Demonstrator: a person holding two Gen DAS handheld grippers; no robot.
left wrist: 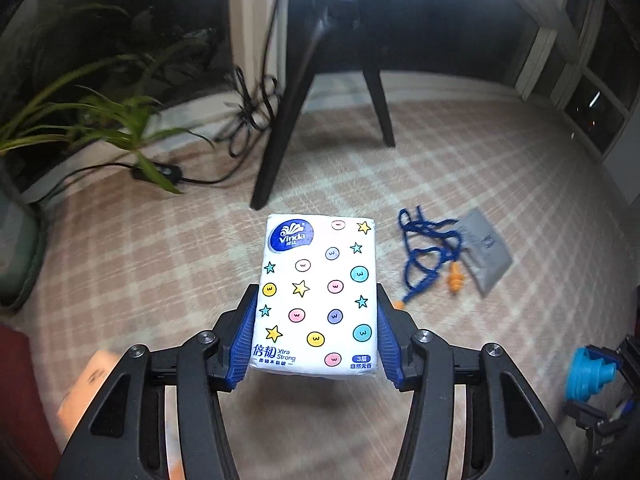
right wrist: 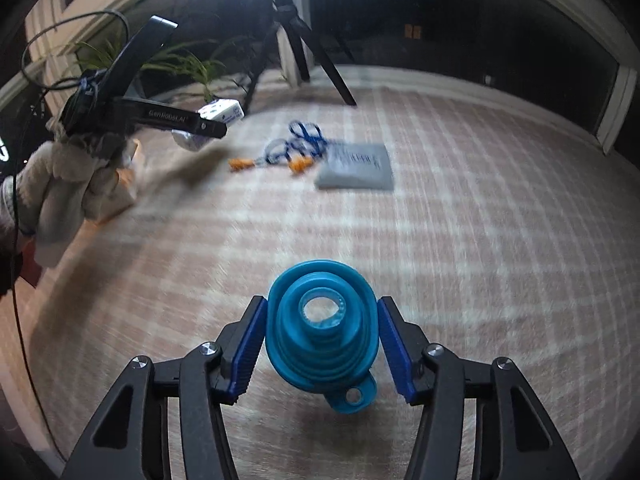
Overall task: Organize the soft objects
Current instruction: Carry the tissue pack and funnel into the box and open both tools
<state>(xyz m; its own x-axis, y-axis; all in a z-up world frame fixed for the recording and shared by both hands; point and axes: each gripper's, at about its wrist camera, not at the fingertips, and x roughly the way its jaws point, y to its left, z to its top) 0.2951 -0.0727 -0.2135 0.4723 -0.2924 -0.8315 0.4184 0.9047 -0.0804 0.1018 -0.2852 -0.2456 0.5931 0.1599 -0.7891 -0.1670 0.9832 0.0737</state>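
Observation:
My left gripper (left wrist: pixel 316 300) is shut on a white Vinda tissue pack (left wrist: pixel 316 292) with stars and smiley dots, held above the pink plaid cloth. My right gripper (right wrist: pixel 320 320) is shut on a blue collapsible silicone funnel (right wrist: pixel 320 332), spout toward the camera. Blue-corded orange earplugs (left wrist: pixel 430 256) lie to the right of the tissue pack, next to a flat grey pouch (left wrist: pixel 486 250). The right wrist view shows the earplugs (right wrist: pixel 296 152), the pouch (right wrist: pixel 356 166), and the left gripper (right wrist: pixel 212 120) with the tissue pack (right wrist: pixel 222 112) at far left.
A black tripod (left wrist: pixel 288 120) stands at the far side of the cloth, with cables (left wrist: pixel 248 120) and a potted plant (left wrist: pixel 100 120) to its left. An orange-pink box (left wrist: pixel 88 392) sits at lower left. The gloved hand (right wrist: pixel 68 184) holds the left gripper.

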